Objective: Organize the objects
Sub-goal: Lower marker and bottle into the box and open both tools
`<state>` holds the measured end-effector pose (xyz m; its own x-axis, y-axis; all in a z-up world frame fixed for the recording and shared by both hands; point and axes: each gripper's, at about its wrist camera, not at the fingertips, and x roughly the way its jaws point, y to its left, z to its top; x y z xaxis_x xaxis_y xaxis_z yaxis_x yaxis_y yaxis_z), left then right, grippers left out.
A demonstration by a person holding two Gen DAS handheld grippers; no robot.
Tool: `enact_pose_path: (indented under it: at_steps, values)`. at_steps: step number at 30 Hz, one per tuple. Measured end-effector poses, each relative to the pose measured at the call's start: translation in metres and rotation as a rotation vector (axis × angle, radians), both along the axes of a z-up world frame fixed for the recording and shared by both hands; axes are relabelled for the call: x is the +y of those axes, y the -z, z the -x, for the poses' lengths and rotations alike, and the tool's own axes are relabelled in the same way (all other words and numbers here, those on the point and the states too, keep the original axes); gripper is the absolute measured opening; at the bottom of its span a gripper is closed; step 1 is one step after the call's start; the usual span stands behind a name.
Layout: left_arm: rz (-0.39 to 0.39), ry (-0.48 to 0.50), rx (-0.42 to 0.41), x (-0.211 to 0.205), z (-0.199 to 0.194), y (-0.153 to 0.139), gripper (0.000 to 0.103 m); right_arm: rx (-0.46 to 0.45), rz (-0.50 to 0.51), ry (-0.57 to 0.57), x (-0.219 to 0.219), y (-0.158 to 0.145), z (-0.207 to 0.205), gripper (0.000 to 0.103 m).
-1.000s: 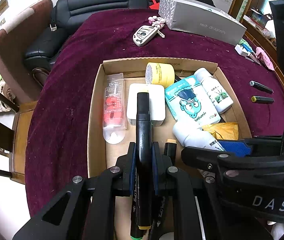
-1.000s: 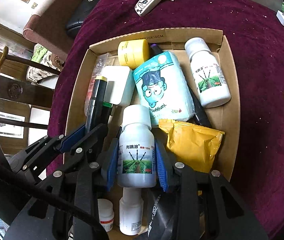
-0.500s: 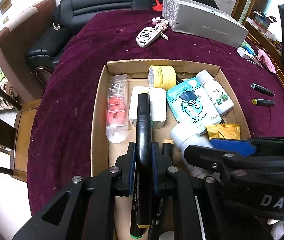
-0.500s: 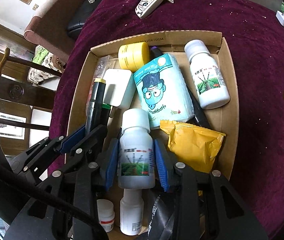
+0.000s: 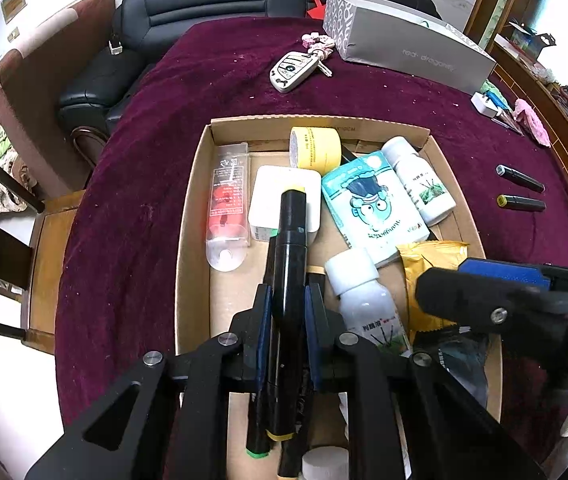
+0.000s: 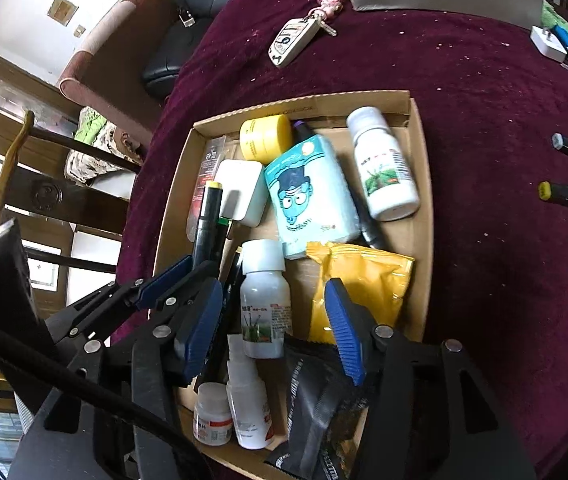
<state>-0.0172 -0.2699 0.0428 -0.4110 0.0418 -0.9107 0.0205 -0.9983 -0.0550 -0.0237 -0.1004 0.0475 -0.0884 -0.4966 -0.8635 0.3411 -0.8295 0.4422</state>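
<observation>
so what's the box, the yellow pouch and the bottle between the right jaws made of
Box: plain brown corrugated cardboard, matte, with raw cut edges. Yellow pouch: probably plastic or foil film, glossy and crinkled. Bottle: likely white plastic, smooth and slightly translucent, with a printed label; the right gripper is opening around it, pads clear.

Home living room: leather sofa [image 5: 212,4], clothed table [image 5: 224,76].

The right gripper [image 6: 274,316] jaws are opening, releasing the white bottle [image 6: 265,300] into the cardboard box [image 6: 424,240]

"red dragonfly" on grey box [image 5: 412,46]; "X10CM" on cardboard box rim [image 5: 324,122]
</observation>
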Motion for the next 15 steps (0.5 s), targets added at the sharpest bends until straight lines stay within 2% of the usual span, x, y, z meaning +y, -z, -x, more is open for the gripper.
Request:
enact_pose_path:
  at_steps: [6,9,12,14,15]
  values:
    - [-0.005,-0.001,-0.013,0.008,-0.007,-0.004,0.016,0.0,0.023,0.012,0.014,-0.006,-0.003,0.054]
    - [-0.01,-0.006,-0.005,0.014,-0.013,-0.009,0.034,0.002,0.034,0.015,0.022,-0.009,-0.004,0.055]
    - [-0.01,-0.016,0.009,0.02,-0.021,-0.015,0.037,0.005,0.045,0.016,0.031,-0.01,-0.006,0.057]
    - [0.006,-0.03,0.016,0.024,-0.025,-0.019,0.044,0.008,0.051,0.013,0.037,-0.012,-0.008,0.057]
    - [0.013,-0.042,0.023,0.025,-0.028,-0.022,0.052,0.012,0.054,0.011,0.041,-0.013,-0.009,0.057]
